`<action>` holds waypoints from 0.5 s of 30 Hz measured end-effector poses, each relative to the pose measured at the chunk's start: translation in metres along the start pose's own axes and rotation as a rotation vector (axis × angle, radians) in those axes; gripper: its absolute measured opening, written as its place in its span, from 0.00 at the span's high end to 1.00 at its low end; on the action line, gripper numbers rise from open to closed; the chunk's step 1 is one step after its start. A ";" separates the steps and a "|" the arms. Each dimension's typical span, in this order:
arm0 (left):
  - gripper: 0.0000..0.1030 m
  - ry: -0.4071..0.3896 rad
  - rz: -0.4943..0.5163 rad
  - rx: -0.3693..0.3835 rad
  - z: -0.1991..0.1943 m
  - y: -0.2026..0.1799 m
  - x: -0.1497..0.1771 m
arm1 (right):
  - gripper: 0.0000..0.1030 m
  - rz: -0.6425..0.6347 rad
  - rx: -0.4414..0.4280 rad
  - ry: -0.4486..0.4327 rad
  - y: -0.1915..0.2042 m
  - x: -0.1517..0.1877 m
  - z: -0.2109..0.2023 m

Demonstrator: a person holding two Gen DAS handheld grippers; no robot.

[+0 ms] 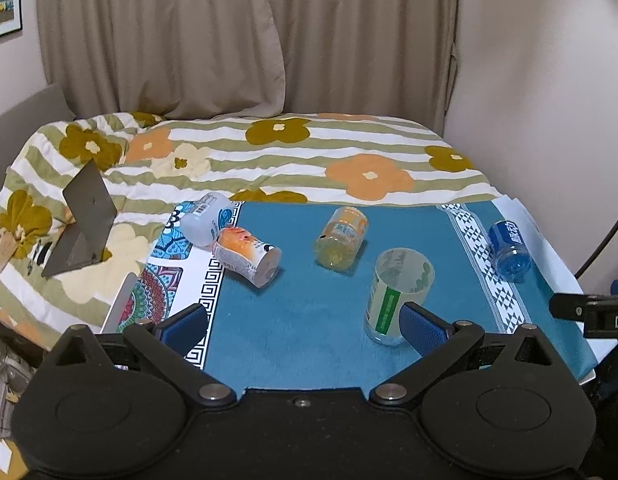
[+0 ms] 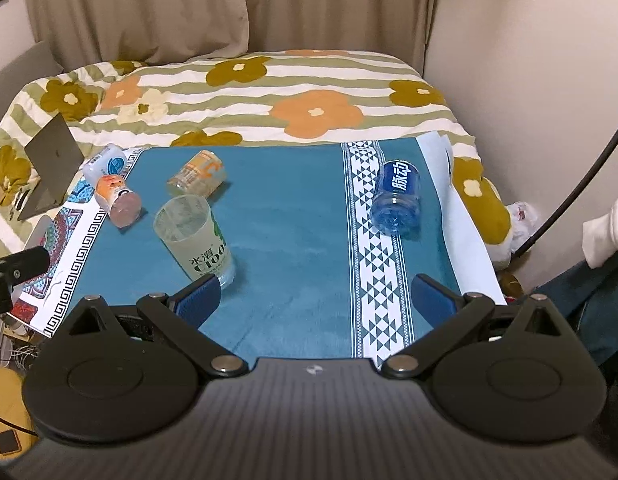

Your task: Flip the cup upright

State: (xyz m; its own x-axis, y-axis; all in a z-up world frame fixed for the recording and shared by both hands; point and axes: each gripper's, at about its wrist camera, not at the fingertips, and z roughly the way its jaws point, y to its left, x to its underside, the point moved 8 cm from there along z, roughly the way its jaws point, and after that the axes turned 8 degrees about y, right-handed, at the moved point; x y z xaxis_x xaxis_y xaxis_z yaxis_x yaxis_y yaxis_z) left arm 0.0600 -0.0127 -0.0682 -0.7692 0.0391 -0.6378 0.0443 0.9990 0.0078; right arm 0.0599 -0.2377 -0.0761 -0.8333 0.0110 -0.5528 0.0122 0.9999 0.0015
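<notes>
My left gripper (image 1: 305,326) has its blue pads (image 1: 423,328) spread wide, with nothing between them. The right-hand pad sits in front of the base of the green-labelled cup (image 1: 395,294), at about two o'clock from the gap; I cannot tell whether it touches. That cup stands upright on the blue cloth (image 1: 293,320), mouth up.

My right gripper (image 2: 315,300) is also wide apart and holds nothing. Its left pad (image 2: 199,300) overlaps the foot of the same cup (image 2: 195,234), which lies at about ten o'clock from that gap.

Further out in the left view, an orange cup (image 1: 341,236) lies on its side at twelve o'clock, open end toward me. At eleven o'clock a peach-printed cup (image 1: 247,256) lies tipped over, touching a white cup (image 1: 207,218) behind it at the cloth's far left corner. At two o'clock a blue cup (image 1: 509,250) lies on its side beside the white patterned band (image 1: 485,264).

In the right view that blue cup (image 2: 397,200) is at one o'clock, well apart from the others. Beyond the cloth a flowered blanket (image 1: 269,156) covers the bed, with a grey folded stand (image 1: 85,220) at ten o'clock and curtains (image 1: 229,32) behind.
</notes>
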 end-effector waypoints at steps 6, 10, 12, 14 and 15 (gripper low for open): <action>0.00 -0.003 0.005 0.008 -0.002 0.003 0.001 | 0.00 0.008 0.013 -0.002 0.002 0.001 -0.001; 0.00 -0.007 0.011 0.006 -0.002 0.004 0.001 | 0.00 0.008 0.014 -0.004 0.002 0.000 -0.001; 0.00 -0.010 0.014 0.009 -0.002 0.003 0.001 | 0.00 0.008 0.014 -0.004 0.002 0.000 -0.001; 0.00 -0.012 0.018 0.011 -0.002 0.003 0.001 | 0.00 0.008 0.016 -0.004 0.002 0.000 -0.002; 0.00 -0.013 0.020 0.011 -0.002 0.003 0.001 | 0.00 0.007 0.015 -0.004 0.002 0.000 -0.002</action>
State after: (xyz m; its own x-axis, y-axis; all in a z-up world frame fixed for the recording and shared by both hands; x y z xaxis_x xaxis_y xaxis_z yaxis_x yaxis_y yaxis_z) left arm 0.0579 -0.0098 -0.0669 -0.7597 0.0585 -0.6476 0.0664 0.9977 0.0122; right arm 0.0589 -0.2361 -0.0748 -0.8309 0.0178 -0.5561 0.0264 0.9996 -0.0075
